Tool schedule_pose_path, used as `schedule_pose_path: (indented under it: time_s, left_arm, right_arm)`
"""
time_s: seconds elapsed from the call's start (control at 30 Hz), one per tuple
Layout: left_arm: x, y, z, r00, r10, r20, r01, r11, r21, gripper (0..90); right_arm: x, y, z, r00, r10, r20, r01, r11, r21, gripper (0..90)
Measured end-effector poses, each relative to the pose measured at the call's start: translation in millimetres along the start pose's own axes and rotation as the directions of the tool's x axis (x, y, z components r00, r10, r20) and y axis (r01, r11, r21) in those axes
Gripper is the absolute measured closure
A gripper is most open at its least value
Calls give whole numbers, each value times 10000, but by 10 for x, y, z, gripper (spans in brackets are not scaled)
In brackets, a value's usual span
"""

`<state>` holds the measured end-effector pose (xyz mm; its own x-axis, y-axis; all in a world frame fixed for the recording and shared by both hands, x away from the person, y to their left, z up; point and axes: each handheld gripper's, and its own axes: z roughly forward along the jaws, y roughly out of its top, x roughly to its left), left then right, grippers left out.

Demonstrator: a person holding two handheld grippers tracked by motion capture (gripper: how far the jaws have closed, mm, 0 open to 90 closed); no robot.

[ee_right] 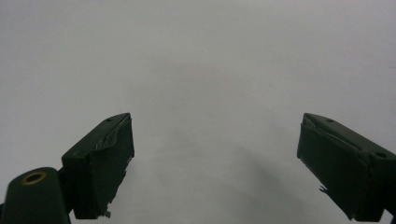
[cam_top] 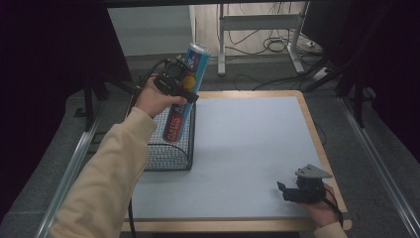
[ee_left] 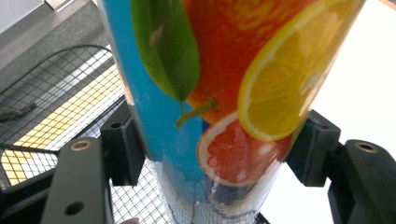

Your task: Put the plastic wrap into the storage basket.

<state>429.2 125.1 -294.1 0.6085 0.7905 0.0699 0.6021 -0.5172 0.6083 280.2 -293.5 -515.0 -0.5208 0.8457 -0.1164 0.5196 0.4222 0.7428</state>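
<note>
A tall blue drink can printed with orange and grapefruit slices is tilted, its lower end inside a black wire basket at the table's left side. My left gripper is shut on the can's upper half. Seen from the left gripper view, the can stands between both pads, and its bottom shows through the basket mesh. My right gripper rests near the table's front right corner, open, nothing between its fingers, only grey tabletop ahead.
The grey table top has a wooden rim. Beyond its far edge are desk legs and floor cables. Metal rails run along both sides of the table.
</note>
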Motion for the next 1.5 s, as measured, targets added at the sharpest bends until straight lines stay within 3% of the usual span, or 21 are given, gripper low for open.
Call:
schedule_pose_path:
  time_s: [0.3, 0.87, 1.23, 1.5]
  left_arm:
    - [103, -125, 184, 9997, -231, 28, 230, 9993, 297, 320]
    - [288, -233, 550, 9982, -489, -349, 518, 9948, 881, 320]
    - [415, -261, 863, 9960, -774, -436, 829, 9861, 1437, 320]
    - [524, -215, 1002, 9922, -1159, -451, 1215, 9806, 1536, 319]
  right_arm:
    - [-1, -2, 2, 10000, 21, 22, -21, 10000, -16, 111]
    - [5, 7, -18, 10000, 14, -27, -14, 10000, -86, 111]
    - [-2, 4, -15, 10000, 44, -48, -45, 9999, -94, 111]
    - [-7, 1, -9, 10000, 29, -29, -29, 10000, -82, 111]
